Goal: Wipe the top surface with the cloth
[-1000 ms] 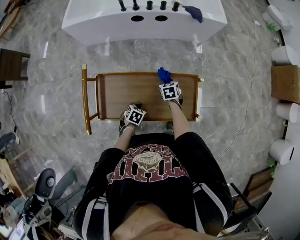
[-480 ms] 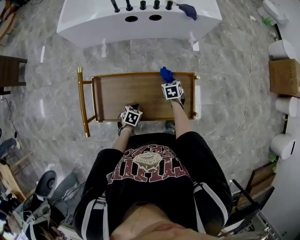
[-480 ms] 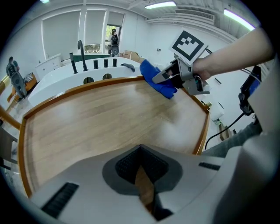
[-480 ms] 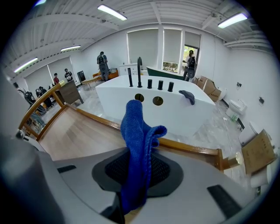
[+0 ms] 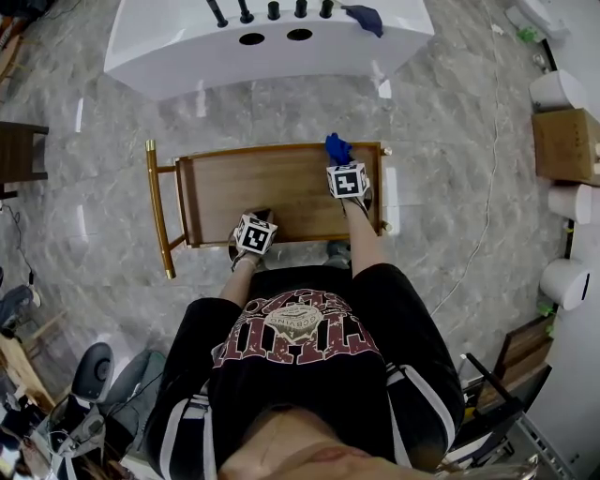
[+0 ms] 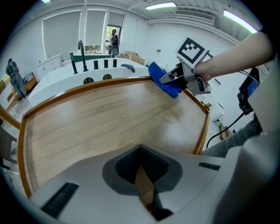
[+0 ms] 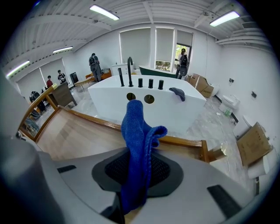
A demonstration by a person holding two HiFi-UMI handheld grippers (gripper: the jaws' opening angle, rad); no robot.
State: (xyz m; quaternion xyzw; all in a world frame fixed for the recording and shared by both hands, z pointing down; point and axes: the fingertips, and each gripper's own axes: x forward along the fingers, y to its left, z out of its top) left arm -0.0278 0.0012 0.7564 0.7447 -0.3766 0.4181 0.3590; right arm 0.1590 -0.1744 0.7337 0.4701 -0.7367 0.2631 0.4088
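Note:
The wooden cart top [image 5: 272, 192] has a raised brass-coloured rim. My right gripper [image 5: 339, 159] is shut on a blue cloth [image 5: 336, 147] at the far right part of the top, near the back rim. In the right gripper view the blue cloth [image 7: 136, 144] stands up from between the jaws of the right gripper [image 7: 138, 175]. My left gripper [image 5: 261, 218] rests at the near edge of the top, left of centre. In its own view the left gripper [image 6: 142, 177] is shut with nothing in it, and the cloth [image 6: 162, 81] shows far across the wood.
A white bathtub [image 5: 272, 47] with black taps stands just beyond the cart, with a dark cloth [image 5: 364, 17] on its rim. The cart's handle bar [image 5: 155, 211] sticks out at the left. A cardboard box [image 5: 562, 145] and white fixtures line the right side. A cable [image 5: 483, 216] lies on the marble floor.
My right gripper has slid the blue cloth to the right along the far part of the top. The left gripper has stayed at the near edge.

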